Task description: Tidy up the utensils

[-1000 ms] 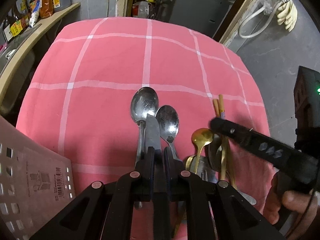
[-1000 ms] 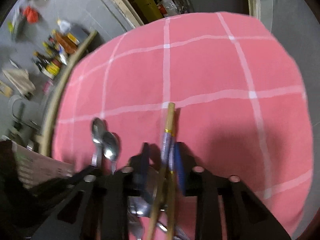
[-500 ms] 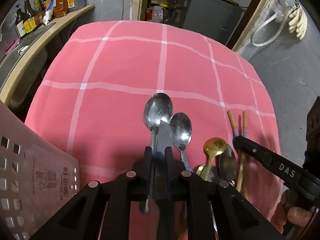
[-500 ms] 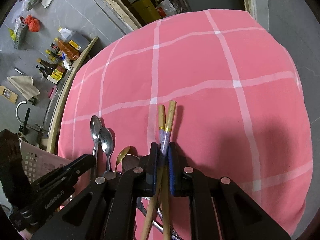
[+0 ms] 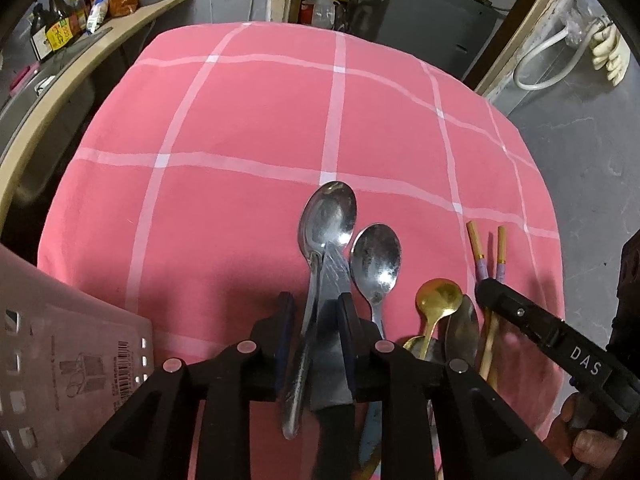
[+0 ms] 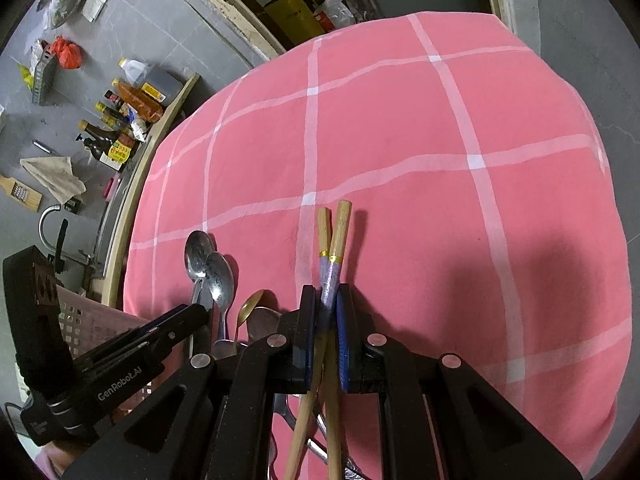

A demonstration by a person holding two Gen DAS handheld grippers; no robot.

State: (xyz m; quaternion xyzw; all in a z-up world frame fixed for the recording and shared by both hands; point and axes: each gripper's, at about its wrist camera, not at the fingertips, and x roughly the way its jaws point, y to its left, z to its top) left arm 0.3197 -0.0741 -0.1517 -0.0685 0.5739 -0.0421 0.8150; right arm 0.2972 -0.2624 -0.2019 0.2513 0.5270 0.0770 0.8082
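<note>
My left gripper (image 5: 316, 308) is open, its jaws on either side of a table knife (image 5: 330, 320) and the handle of a large steel spoon (image 5: 330, 216) lying on the pink checked cloth. A second steel spoon (image 5: 376, 256) and a gold spoon (image 5: 438, 296) lie to its right. My right gripper (image 6: 325, 304) is shut on a pair of wooden chopsticks (image 6: 334, 236) with purple bands, tips pointing away. The chopsticks also show in the left wrist view (image 5: 486, 248). The steel spoons (image 6: 210, 268) and the left gripper (image 6: 188, 316) show at the left of the right wrist view.
A white perforated plastic basket (image 5: 60, 360) stands at the near left edge of the table (image 5: 260, 120). A counter with sauce bottles (image 5: 80, 8) runs along the left. The table's far and right edges drop to a grey floor.
My left gripper's jaws have opened around the knife and spoon handle. My right gripper has closed on the chopsticks and steadied over the table's near right part.
</note>
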